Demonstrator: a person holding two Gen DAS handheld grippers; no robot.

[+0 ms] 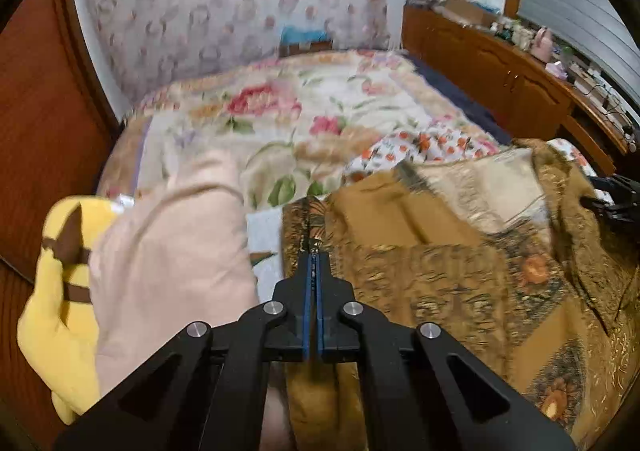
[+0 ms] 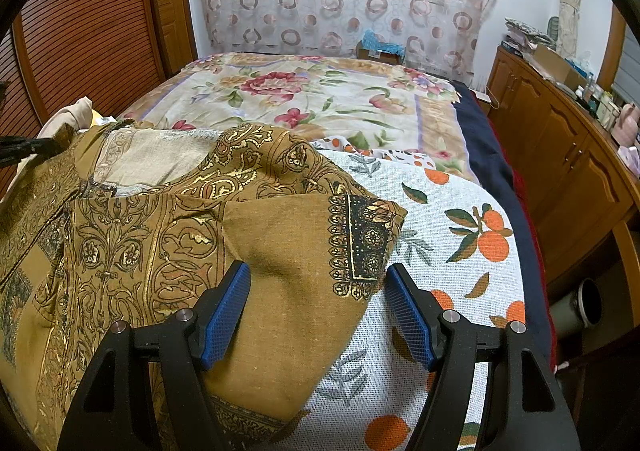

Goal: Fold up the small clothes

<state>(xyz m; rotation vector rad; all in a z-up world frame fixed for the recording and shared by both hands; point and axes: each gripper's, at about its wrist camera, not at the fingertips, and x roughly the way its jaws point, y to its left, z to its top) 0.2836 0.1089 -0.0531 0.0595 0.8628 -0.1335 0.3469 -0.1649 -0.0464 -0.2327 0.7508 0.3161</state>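
Note:
A brown top with gold print lies spread on the bed, its neckline facing the far side. My left gripper is shut on the top's left edge, the blue pads pressed together with a thin fold of fabric at their tips. In the right wrist view the left gripper shows at the far left, at the top's corner. My right gripper stands open over the right sleeve. The sleeve lies between the blue pads, and the right one is clear of the fabric. The right gripper also appears at the edge of the left wrist view.
A white cloth with orange fruit print lies under the top. A floral blanket covers the far bed. A pink garment and a yellow one sit left. Wooden cabinets line the right, a slatted wardrobe the left.

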